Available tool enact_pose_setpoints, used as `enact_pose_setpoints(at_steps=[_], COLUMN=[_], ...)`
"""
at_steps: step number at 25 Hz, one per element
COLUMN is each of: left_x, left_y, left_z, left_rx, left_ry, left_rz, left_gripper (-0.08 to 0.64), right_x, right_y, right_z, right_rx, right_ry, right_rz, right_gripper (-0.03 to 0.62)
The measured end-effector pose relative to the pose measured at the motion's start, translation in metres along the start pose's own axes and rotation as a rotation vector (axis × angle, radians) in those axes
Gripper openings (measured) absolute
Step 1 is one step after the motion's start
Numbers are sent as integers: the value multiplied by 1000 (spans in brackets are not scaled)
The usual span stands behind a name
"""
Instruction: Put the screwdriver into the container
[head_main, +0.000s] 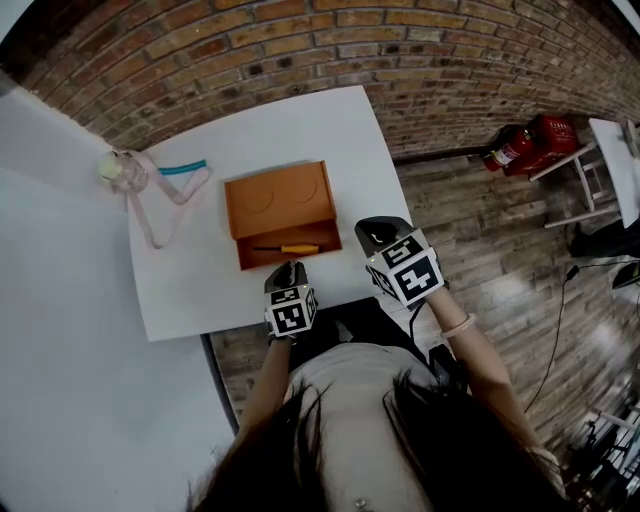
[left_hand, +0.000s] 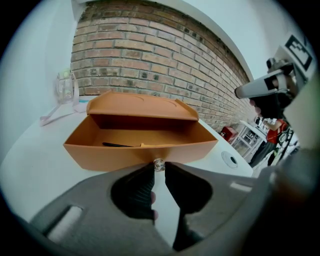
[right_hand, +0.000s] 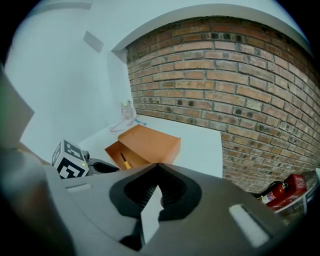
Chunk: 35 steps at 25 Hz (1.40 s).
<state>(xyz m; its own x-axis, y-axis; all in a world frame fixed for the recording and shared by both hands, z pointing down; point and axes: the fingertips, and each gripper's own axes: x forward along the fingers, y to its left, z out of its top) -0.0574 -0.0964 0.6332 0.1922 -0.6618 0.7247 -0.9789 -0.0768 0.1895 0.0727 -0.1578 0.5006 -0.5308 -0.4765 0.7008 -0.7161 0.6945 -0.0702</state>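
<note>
Left gripper (left_hand: 158, 169): held over the near edge of the table (head_main: 330, 130) and aimed toward 12 o'clock in the head view; the fingers are clamped on the small clear knob (left_hand: 159, 164), which is pinched at their very tips while a narrow gap is left behind it
Knob: fixed at the middle of the drawer's front wall
Right gripper (right_hand: 158, 167): held at 2 o'clock of the left gripper, above the table's near right corner; the fingertips are brought together and nothing is seen between them
Drawer (head_main: 246, 254): pulled out of the orange box (head_main: 280, 200) toward 6 o'clock and left open
Screwdriver (head_main: 288, 248): already laid inside the drawer, flat on its floor, with the yellow handle toward 3 o'clock and the dark shaft toward 9 o'clock
Box: set near the middle of the table, at 12 o'clock of the left gripper; two round shapes are pressed into its top
Pink strap (head_main: 150, 205): spread on the table at 9 o'clock of the box, well apart from it
Fire extinguishers (head_main: 530, 143): two red ones are seen on the wooden floor (head_main: 500, 270) at 2 o'clock of the box
Brick wall (head_main: 400, 50): seen behind the table at 12 o'clock
</note>
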Motion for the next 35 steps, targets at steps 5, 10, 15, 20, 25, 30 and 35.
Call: enact_pose_setpoints(at_steps=[5,10,15,20,25,30,35], left_x=[6,13,18,24,29,34,40], left_y=[3,4,8,11,14,16,18], left_z=[8,18,25,32,39,47,52], left_rx=[1,4,4,5,2,-8,-14], left_ry=[-3,-5,-9,-13,-19,-24,-30], left_rz=[-2,-2,-4,-5,-8,-8,-6], left_gripper=[69,69,69,69,69,69,69], right_x=[2,4,6,9,12,12,12], right_y=[-6,-14,-18,-23,-26,-33,-38], right_z=[2,4,6,7,10,11,11], right_rx=[11,21,28,35,37,45,52], right_ry=[1,4,4,15,15,19,19], right_rz=[-11,-22,-33,-44,-52,-64,-74], right_gripper=[8,6,6,6,6,6,6])
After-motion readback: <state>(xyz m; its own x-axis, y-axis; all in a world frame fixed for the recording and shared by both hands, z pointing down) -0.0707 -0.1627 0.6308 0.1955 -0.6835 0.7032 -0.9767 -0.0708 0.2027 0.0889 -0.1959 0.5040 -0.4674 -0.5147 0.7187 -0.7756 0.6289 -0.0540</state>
